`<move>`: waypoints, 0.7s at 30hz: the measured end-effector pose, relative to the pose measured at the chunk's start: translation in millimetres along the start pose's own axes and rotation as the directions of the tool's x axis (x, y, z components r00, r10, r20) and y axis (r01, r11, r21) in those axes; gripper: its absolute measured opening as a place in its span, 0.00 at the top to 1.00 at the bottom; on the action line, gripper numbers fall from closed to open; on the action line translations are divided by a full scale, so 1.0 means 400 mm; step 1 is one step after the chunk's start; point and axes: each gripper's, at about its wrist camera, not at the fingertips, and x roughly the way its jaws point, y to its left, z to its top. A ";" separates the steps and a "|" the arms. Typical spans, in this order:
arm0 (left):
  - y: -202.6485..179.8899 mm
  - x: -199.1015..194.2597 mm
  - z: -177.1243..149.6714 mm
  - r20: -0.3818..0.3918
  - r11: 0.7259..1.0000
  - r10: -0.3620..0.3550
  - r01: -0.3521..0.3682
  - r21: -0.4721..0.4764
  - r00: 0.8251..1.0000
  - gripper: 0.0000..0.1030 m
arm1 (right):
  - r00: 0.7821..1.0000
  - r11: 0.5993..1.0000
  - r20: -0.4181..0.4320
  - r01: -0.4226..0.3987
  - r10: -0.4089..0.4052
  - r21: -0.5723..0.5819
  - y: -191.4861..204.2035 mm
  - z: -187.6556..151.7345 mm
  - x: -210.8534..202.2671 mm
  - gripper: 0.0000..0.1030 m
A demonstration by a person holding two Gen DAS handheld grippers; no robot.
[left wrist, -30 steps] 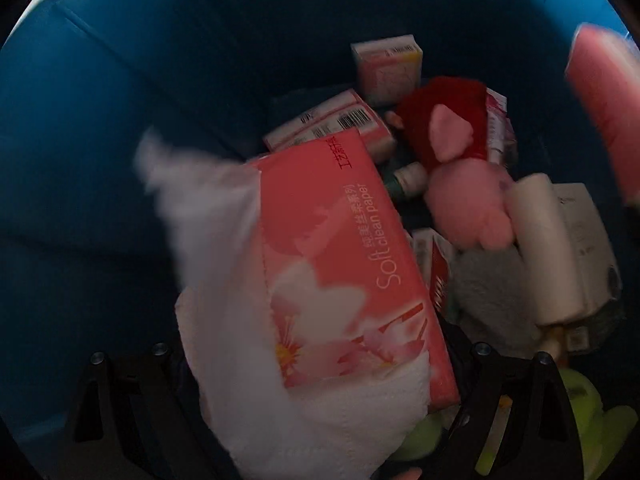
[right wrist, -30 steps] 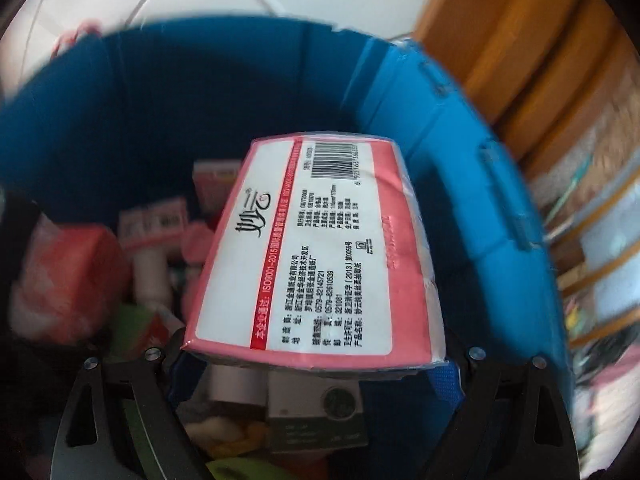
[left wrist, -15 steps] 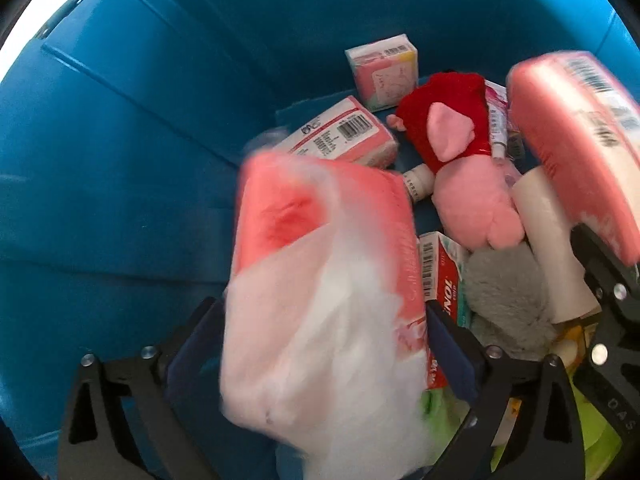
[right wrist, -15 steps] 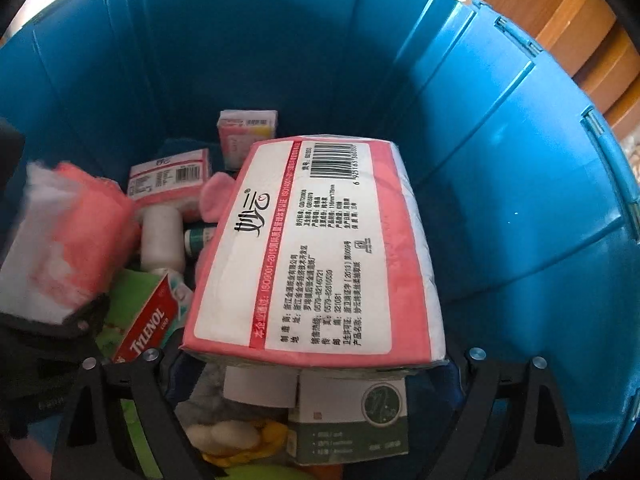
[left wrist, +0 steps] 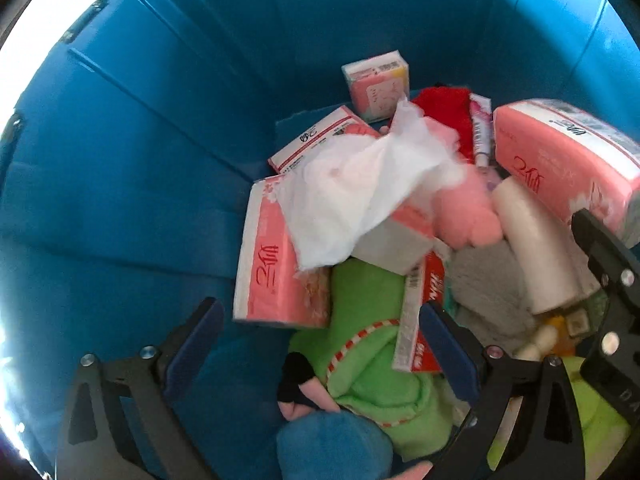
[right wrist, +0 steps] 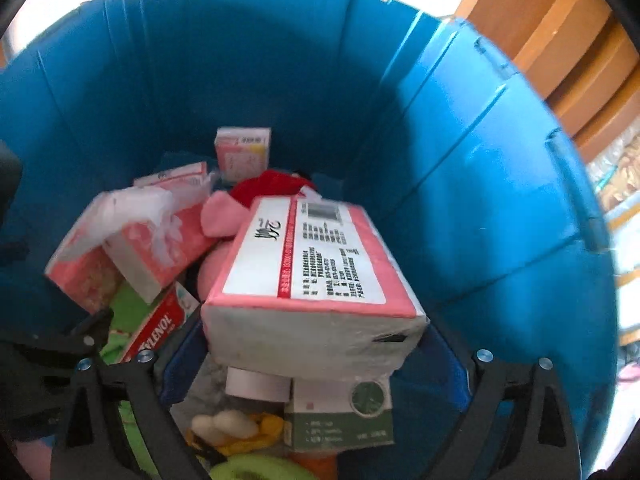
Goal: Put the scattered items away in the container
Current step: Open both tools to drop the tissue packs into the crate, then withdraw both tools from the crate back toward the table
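Observation:
Both grippers point down into the blue container (left wrist: 140, 180) (right wrist: 460, 220). An opened pink tissue pack (left wrist: 272, 276) (right wrist: 168, 240), with a loose white tissue (left wrist: 360, 188) over it, lies on the pile against the left wall. My left gripper (left wrist: 320, 332) hangs open above it with nothing between its fingers. A sealed pink tissue pack (right wrist: 312, 272) (left wrist: 560, 160) tips forward, label side up, its near end between the fingers of my right gripper (right wrist: 314, 360). Those jaws are opening and the pads stand just off the pack. One right finger (left wrist: 600, 260) shows in the left wrist view.
The bin's bottom holds a pink plush with a red hat (left wrist: 468, 216), a green plush (left wrist: 372, 320), a Tylenol box (right wrist: 156, 328), a white roll (left wrist: 536, 248), a small pink box (left wrist: 378, 84) and a grey-green box (right wrist: 340, 412). Wooden furniture (right wrist: 560, 40) stands outside.
The opened pack left my left gripper and dropped onto the pile; the tissue settled over it. The sealed pack tipped forward and moved away from the right jaws, which spread wider.

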 end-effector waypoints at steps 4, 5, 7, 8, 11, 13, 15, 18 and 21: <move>0.012 -0.055 -0.023 0.028 0.999 -0.032 0.032 -0.008 0.999 0.03 | 1.000 1.000 0.011 -0.021 0.021 0.011 -0.015 -0.007 -0.055 0.05; 0.013 -0.067 -0.028 0.037 0.999 -0.052 0.053 -0.009 0.998 0.03 | 1.000 1.000 0.020 -0.023 0.023 0.004 -0.016 -0.011 -0.069 0.05; 0.016 -0.106 -0.045 0.070 0.996 -0.088 0.089 -0.005 0.994 0.03 | 0.999 1.000 0.046 -0.017 0.018 -0.012 -0.021 -0.024 -0.113 0.04; 0.019 -0.129 -0.056 0.090 0.995 -0.096 0.097 0.000 0.991 0.03 | 0.998 1.000 0.060 -0.013 0.014 -0.015 -0.025 -0.030 -0.135 0.04; 0.027 -0.201 -0.090 0.157 0.993 -0.118 0.117 0.020 0.980 0.03 | 0.992 1.000 0.124 -0.017 0.016 0.006 -0.046 -0.045 -0.211 0.02; 0.038 -0.245 -0.115 0.202 0.991 -0.136 0.133 0.028 0.970 0.03 | 0.985 0.999 0.174 -0.025 0.020 0.029 -0.062 -0.054 -0.271 0.01; 0.053 -0.294 -0.146 0.251 0.988 -0.152 0.149 0.031 0.956 0.03 | 0.974 0.998 0.226 -0.034 0.022 0.050 -0.075 -0.063 -0.334 0.00; 0.084 -0.365 -0.207 0.334 0.986 -0.167 0.163 0.040 0.928 0.03 | 0.951 0.995 0.307 -0.060 0.033 0.078 -0.090 -0.090 -0.427 0.00; 0.111 -0.420 -0.263 0.408 0.986 -0.165 0.166 0.035 0.898 0.03 | 0.929 0.992 0.368 -0.081 0.041 0.095 -0.090 -0.128 -0.504 0.00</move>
